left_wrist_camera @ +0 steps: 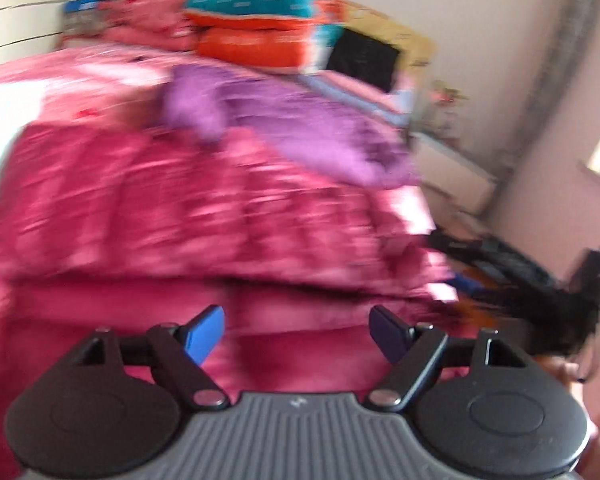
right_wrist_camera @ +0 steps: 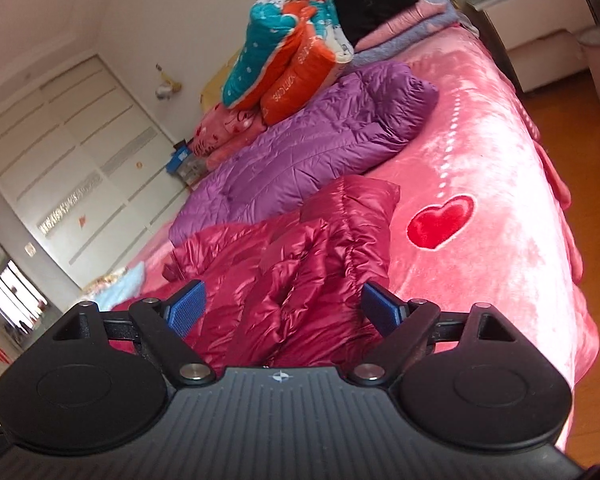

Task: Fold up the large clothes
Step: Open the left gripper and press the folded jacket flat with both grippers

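Spreading across the room, the bed (right_wrist_camera: pixel 500 152) with its pink heart blanket serves as the folding surface, with spare bedding stacked at its head out of the way. On it lie 2 puffy coats: the purple coat (right_wrist_camera: pixel 320 136) farther off, the crimson coat (right_wrist_camera: pixel 284 264) crumpled nearest, likely next for folding. Above it, the left tool (left_wrist_camera: pixel 298 334) and right tool (right_wrist_camera: pixel 282 310) both hang released, grasping nothing.

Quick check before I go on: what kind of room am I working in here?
Almost certainly a home bedroom. A bed with a pink heart blanket fills the view, folded quilts are stacked at its head, and a white built-in wardrobe lines the wall. The red puffer jacket lies on the bed.
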Action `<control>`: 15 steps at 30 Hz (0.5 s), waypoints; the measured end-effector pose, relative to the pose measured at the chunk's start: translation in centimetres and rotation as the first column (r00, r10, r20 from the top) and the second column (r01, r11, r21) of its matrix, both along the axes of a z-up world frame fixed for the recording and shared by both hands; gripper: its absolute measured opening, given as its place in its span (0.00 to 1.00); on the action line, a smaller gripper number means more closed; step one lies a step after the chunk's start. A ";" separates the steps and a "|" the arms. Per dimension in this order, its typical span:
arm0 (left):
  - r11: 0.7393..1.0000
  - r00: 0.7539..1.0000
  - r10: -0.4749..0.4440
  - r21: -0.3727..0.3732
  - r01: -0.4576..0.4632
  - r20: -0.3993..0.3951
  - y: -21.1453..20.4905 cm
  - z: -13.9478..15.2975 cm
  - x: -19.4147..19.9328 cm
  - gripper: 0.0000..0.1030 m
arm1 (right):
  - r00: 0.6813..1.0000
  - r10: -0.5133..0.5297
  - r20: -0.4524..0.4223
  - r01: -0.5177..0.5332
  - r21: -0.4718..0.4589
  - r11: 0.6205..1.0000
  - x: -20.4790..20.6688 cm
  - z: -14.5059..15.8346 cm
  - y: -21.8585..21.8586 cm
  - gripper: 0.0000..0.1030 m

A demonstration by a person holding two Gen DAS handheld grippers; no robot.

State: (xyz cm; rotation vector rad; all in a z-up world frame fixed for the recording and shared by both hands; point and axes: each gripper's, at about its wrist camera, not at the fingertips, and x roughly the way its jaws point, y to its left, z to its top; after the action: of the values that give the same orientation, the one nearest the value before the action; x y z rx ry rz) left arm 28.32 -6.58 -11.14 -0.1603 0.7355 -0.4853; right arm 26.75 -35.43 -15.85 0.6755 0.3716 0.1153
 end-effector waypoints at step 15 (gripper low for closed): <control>0.936 0.940 0.340 -0.089 -0.342 -0.034 10.9 -2.7 7.8 0.77 | 0.999 0.021 -0.029 -0.027 -0.224 0.974 5.0 -0.6 4.8 1.00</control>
State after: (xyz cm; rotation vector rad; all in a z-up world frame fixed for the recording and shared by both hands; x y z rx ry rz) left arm 36.15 4.36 -13.86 -0.3742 0.6852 -0.1860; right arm 31.71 -30.65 -16.41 0.4494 0.4117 0.0855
